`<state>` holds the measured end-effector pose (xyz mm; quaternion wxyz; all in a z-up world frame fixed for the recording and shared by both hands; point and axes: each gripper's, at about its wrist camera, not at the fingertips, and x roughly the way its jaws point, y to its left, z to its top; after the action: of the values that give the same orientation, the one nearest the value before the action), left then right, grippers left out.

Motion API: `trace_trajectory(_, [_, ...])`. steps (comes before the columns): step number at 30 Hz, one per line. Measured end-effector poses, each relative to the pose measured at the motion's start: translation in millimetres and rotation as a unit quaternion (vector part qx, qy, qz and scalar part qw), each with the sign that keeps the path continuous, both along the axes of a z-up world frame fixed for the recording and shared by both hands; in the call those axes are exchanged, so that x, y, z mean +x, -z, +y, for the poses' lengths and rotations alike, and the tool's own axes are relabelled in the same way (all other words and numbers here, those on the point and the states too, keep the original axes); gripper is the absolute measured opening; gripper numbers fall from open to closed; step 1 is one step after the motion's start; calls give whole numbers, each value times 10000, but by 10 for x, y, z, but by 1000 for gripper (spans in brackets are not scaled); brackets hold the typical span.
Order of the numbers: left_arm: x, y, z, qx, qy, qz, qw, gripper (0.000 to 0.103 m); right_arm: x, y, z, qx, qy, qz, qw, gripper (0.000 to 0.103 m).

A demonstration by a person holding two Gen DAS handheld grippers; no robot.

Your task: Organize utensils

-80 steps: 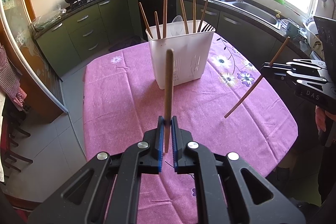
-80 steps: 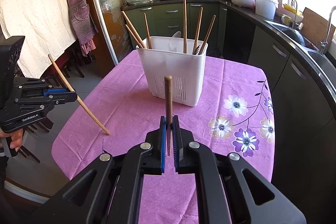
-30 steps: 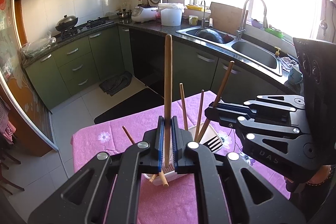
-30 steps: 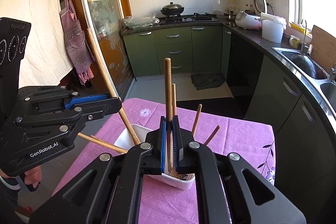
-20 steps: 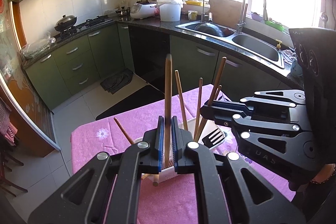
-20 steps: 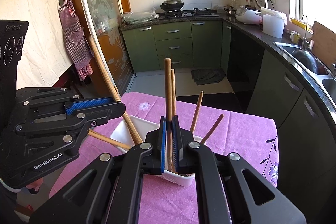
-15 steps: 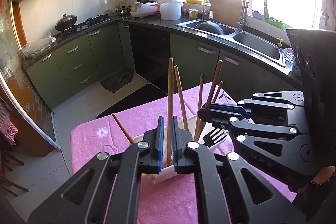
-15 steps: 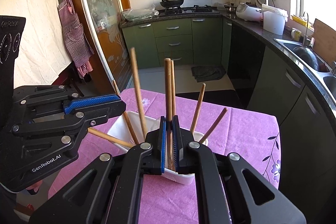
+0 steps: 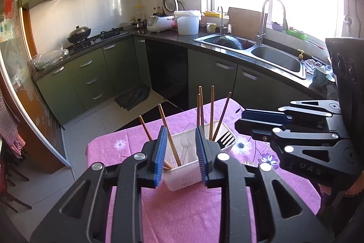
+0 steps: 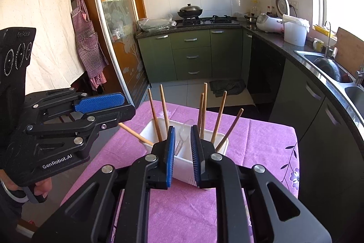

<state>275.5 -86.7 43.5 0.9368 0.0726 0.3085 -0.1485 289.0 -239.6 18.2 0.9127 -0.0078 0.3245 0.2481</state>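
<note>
Wooden chopsticks point(image 9: 211, 109) stand leaning in the white caddy point(image 9: 185, 174) on the pink-clothed desk point(image 9: 182, 208). Both the left gripper point(image 9: 180, 152) and right gripper point(image 10: 183, 149) hover above it, jaws parted and empty. Light, stiff, slender sticks; best pinched mid-shaft. A black fork point(image 9: 225, 138) at two o'clock crowds them.

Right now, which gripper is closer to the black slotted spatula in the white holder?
Right. The right gripper hovers just beside the black slotted spatula; the left gripper hangs over the white holder's other end.
</note>
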Motion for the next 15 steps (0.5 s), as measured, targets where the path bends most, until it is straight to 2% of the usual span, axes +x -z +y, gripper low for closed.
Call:
trace_trajectory(1, [-115,-43,25,-32,-35,-85,10000,39,-113,-40,-35,18,34,-71,10000,29])
trace_trajectory(3, [-369,-100,83,-106,-115,-257,9995,59,-367,-90,-117,54,130,-208,9997,39])
trace_trajectory(5, [-623,-111,123,-130,-166,-383,9990,66,-646,-88,-202,93,205,-321,9992,44])
trace_trajectory(7, [-891,-60,167,-162,-223,-452,9986,72,-931,-40,-277,104,285,-398,9987,57])
trace_trajectory(9, [-1138,27,208,-195,-275,-451,9984,85,-1204,49,-331,53,358,-456,9983,63])
trace_trajectory(13, [-1584,250,310,-208,-420,-511,9976,92,-1705,266,-403,-35,466,-566,9973,91])
trace_trajectory(15, [-1780,369,387,-224,-570,-521,9968,95,-1906,360,-424,-40,511,-598,9969,99])
